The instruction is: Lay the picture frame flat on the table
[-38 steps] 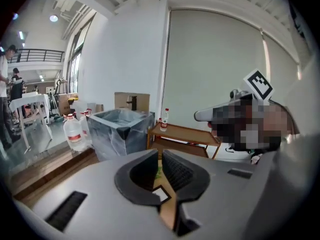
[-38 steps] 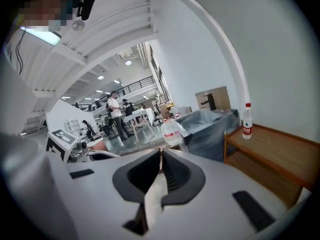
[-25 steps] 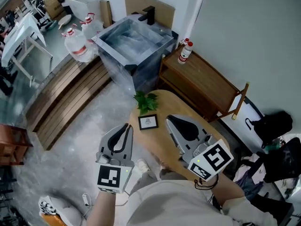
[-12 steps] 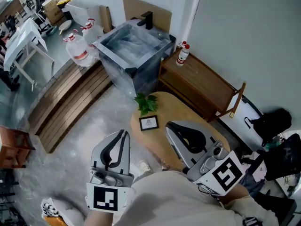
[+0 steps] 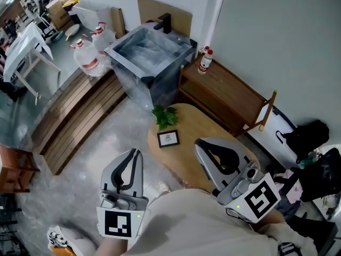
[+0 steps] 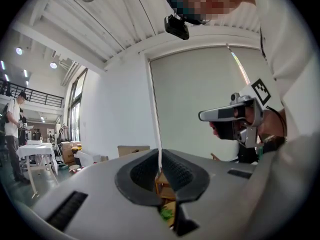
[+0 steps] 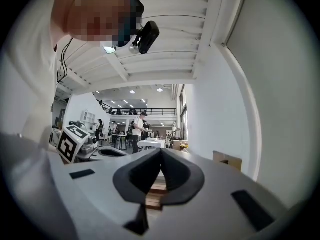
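2 clenched, empty: left gripper, right gripper; picture frame long side left-right.

Left claw, right claw, both closed, empty, near torso

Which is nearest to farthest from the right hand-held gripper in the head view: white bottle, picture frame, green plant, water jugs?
1. picture frame, on the table, just left of the right hand-held gripper.
2. green plant, at the table's far edge, beyond the frame.
3. white bottle, on the wooden bench by the wall.
4. water jugs, far off at upper left.
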`<state>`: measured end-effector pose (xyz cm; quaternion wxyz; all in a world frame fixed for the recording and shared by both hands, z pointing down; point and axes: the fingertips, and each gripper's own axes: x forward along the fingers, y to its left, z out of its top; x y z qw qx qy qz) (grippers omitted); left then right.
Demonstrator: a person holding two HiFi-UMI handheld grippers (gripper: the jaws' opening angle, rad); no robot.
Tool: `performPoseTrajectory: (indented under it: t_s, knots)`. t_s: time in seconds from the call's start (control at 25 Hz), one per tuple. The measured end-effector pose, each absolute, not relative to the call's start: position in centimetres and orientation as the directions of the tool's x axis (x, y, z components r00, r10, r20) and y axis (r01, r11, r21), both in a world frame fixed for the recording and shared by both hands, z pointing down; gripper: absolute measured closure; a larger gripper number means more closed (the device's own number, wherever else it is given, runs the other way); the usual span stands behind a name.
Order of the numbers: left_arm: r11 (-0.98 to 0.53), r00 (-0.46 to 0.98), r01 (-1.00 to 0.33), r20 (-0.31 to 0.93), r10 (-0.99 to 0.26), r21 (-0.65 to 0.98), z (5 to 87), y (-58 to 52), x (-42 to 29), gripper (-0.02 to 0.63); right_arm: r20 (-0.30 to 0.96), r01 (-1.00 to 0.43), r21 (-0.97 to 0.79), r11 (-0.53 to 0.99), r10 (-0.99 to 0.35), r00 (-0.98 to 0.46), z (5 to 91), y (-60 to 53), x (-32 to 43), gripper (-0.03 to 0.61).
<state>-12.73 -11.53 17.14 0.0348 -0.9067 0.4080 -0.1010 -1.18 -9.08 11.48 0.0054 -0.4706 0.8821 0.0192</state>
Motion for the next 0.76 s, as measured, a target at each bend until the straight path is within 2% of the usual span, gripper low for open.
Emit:
performPoseTrajectory:
  t_s: [0.36,0.56,0.76]
  knots:
    - [-0.662,0.644,-0.736,0.153,-0.750,-0.142,17.2,-11.3,-13.2,0.594,0.019,-0.839,0.027,0.544,-0.839,-0.544,12.9,-9.1,-0.6,0.581]
    - [-0.662,0.645,-0.736,0.150,-0.750,-0.144,17.2,-11.0,-13.2,0.594,0.000,-0.823,-0.032,0.567,-0.824,-0.567,12.5,-8.8,-1.0,0.581]
    - [-0.662,0.646,-0.735,0.146,-0.749,-0.149,17.0,-10.7,-13.3,0.594,-0.005,-0.823,-0.013,0.568,-0.823,-0.568,12.2,-8.4,-1.2,0.581]
